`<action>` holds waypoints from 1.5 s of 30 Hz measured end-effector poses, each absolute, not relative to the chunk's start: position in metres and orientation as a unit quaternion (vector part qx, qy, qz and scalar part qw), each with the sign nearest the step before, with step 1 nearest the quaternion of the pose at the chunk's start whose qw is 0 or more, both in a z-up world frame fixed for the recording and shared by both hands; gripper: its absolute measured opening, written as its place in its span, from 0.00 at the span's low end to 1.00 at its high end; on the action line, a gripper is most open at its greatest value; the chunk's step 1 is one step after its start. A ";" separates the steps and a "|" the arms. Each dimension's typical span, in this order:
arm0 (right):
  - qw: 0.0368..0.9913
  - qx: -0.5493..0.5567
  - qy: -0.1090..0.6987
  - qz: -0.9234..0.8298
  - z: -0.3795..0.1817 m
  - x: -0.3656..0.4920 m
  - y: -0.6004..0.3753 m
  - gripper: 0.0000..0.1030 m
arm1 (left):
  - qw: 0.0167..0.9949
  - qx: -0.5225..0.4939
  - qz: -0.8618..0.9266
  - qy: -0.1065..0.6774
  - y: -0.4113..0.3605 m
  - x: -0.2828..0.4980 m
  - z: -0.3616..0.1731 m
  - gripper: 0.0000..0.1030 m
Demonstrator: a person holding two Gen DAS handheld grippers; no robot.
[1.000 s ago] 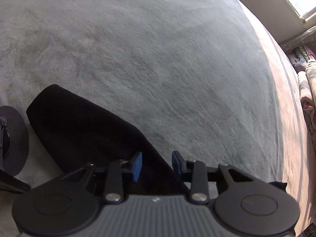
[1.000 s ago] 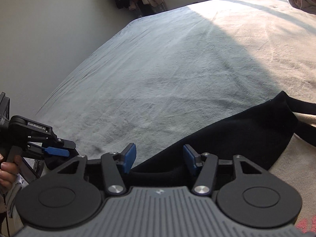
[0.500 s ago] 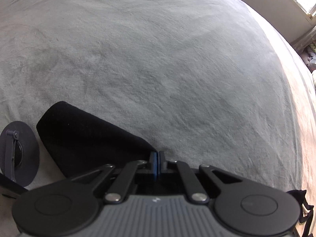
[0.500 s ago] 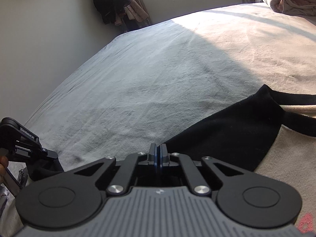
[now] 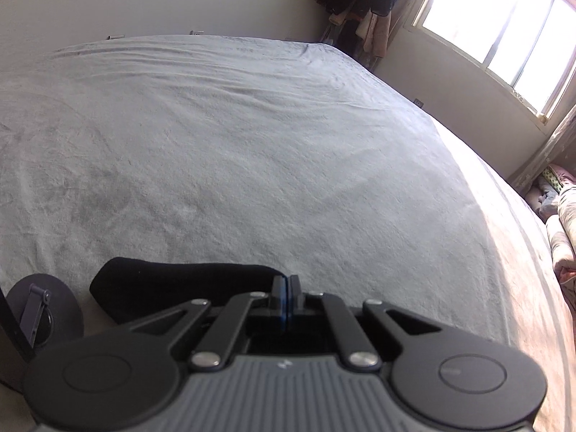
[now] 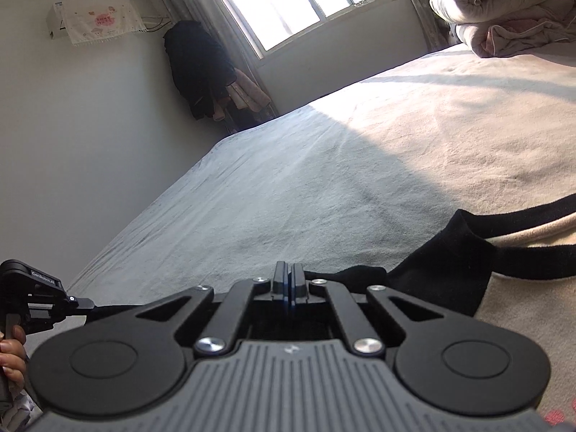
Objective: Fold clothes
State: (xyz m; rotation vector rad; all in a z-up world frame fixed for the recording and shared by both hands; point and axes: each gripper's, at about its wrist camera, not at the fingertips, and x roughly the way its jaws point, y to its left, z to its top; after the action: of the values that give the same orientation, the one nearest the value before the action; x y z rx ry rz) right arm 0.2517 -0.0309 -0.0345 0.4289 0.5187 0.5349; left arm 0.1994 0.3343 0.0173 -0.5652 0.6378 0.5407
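A black garment (image 6: 442,270), soft matte knit with thin straps, lies on the plush grey blanket of the bed (image 5: 252,162), its long edge stretched between both grippers. The left gripper (image 5: 286,284) and right gripper (image 6: 288,273) have their fingers closed, pinching that edge. "GenRobot.AI" is printed on the left gripper.
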 end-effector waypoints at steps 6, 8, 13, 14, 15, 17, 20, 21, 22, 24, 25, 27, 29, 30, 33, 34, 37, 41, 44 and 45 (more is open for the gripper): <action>0.899 0.224 0.259 0.272 -0.039 0.257 -0.032 0.15 | 0.879 -0.278 0.269 0.278 0.342 0.203 -0.002 0.34; 0.899 0.227 0.256 0.273 -0.037 0.256 -0.034 0.15 | 0.884 -0.271 0.272 0.266 0.340 0.196 0.001 0.56; 0.898 0.230 0.254 0.276 -0.036 0.254 -0.035 0.15 | 0.869 -0.227 0.326 0.295 0.338 0.191 0.007 0.57; 0.897 0.229 0.256 0.279 -0.037 0.254 -0.034 0.15 | 0.861 -0.222 0.339 0.305 0.340 0.192 0.007 0.57; 0.896 0.228 0.257 0.280 -0.037 0.253 -0.033 0.15 | 0.855 -0.218 0.348 0.316 0.344 0.196 0.007 0.57; 0.895 0.223 0.260 0.284 -0.038 0.253 -0.030 0.15 | 0.843 -0.215 0.363 0.335 0.351 0.205 0.006 0.57; 0.897 0.215 0.258 0.287 -0.038 0.252 -0.028 0.15 | 0.829 -0.243 0.370 0.343 0.363 0.214 0.012 0.56; 0.897 0.213 0.257 0.288 -0.038 0.251 -0.028 0.15 | 0.825 -0.241 0.375 0.347 0.364 0.216 0.014 0.56; 0.897 0.213 0.258 0.289 -0.039 0.252 -0.027 0.15 | 0.822 -0.233 0.378 0.357 0.365 0.220 0.016 0.57; 0.896 0.215 0.259 0.290 -0.039 0.252 -0.028 0.15 | 0.815 -0.214 0.370 0.392 0.366 0.231 0.013 0.62; 0.895 0.218 0.259 0.290 -0.039 0.253 -0.029 0.15 | 0.809 -0.210 0.365 0.411 0.367 0.236 0.007 0.63; 0.893 0.225 0.258 0.292 -0.038 0.252 -0.030 0.15 | 0.799 -0.209 0.362 0.433 0.364 0.239 -0.004 0.63; 0.892 0.231 0.257 0.292 -0.038 0.252 -0.032 0.15 | 0.803 -0.194 0.371 0.424 0.355 0.236 -0.010 0.53; 0.891 0.233 0.257 0.292 -0.038 0.252 -0.032 0.15 | 0.808 -0.181 0.376 0.416 0.349 0.235 -0.012 0.29; 0.890 0.240 0.256 0.292 -0.037 0.253 -0.034 0.15 | 0.826 -0.159 0.378 0.387 0.329 0.230 -0.007 0.09; 0.890 0.241 0.256 0.292 -0.036 0.253 -0.034 0.15 | 0.835 -0.166 0.367 0.375 0.322 0.226 -0.002 0.09; 0.890 0.243 0.256 0.291 -0.036 0.253 -0.034 0.15 | 0.863 -0.187 0.325 0.338 0.295 0.213 0.013 0.08; 0.890 0.246 0.254 0.289 -0.035 0.253 -0.037 0.15 | 0.897 -0.201 0.235 0.316 0.249 0.192 0.024 0.09; 0.889 0.250 0.255 0.286 -0.035 0.254 -0.038 0.15 | 0.905 -0.189 0.173 0.340 0.217 0.175 0.016 0.11; 0.889 0.252 0.257 0.285 -0.036 0.254 -0.039 0.15 | 0.905 -0.184 0.154 0.353 0.208 0.169 0.011 0.11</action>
State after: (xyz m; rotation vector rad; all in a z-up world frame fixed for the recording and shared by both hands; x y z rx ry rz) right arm 0.2544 -0.0388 -0.0355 0.5229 0.5330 0.5919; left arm 0.1691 0.2077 0.0113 -0.3808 0.7284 0.3173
